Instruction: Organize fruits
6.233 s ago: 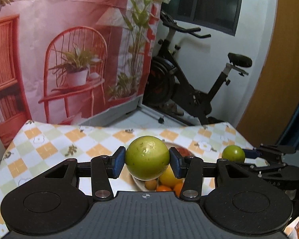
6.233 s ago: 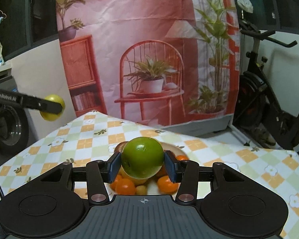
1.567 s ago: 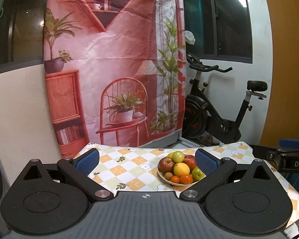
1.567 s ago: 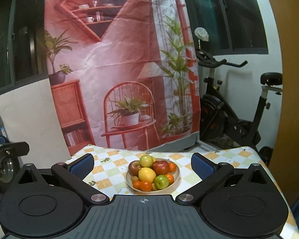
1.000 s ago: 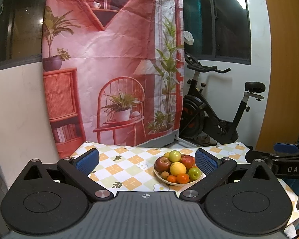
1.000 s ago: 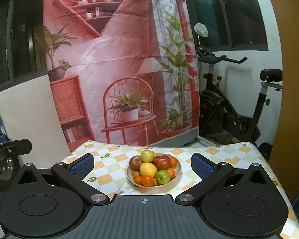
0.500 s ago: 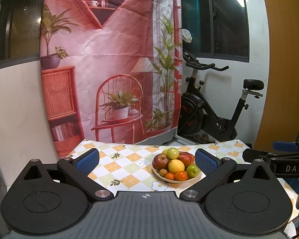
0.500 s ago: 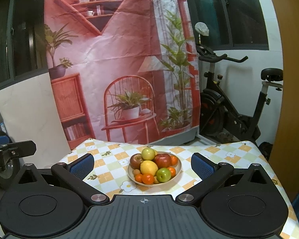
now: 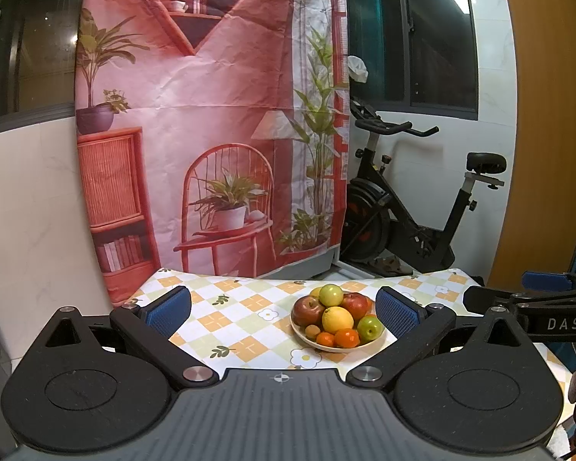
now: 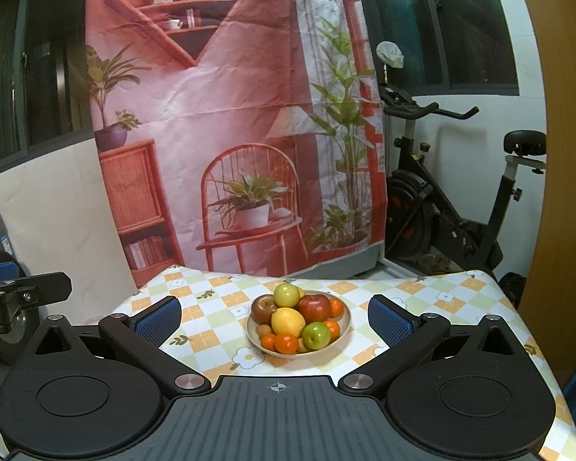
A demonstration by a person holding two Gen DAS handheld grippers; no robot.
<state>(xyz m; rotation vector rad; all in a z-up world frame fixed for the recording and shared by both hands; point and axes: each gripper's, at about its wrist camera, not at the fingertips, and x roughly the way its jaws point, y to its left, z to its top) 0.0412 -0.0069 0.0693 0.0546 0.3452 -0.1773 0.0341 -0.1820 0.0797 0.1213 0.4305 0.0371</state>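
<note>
A beige bowl stands on the checked tablecloth, piled with fruit: two red apples, a yellow lemon, green apples and small oranges. My left gripper is open and empty, held back from the table with the bowl showing between its blue pads. My right gripper is open and empty too, also well short of the bowl. The right gripper shows at the right edge of the left wrist view.
A pink printed backdrop hangs behind the table. A black exercise bike stands at the back right. An orange wall panel is on the right. The left gripper's fingers show at the left of the right wrist view.
Earlier each gripper held a green fruit over the bowl; both fruits now lie in the bowl and both grippers are open and drawn back. In the last second the views barely shift.
</note>
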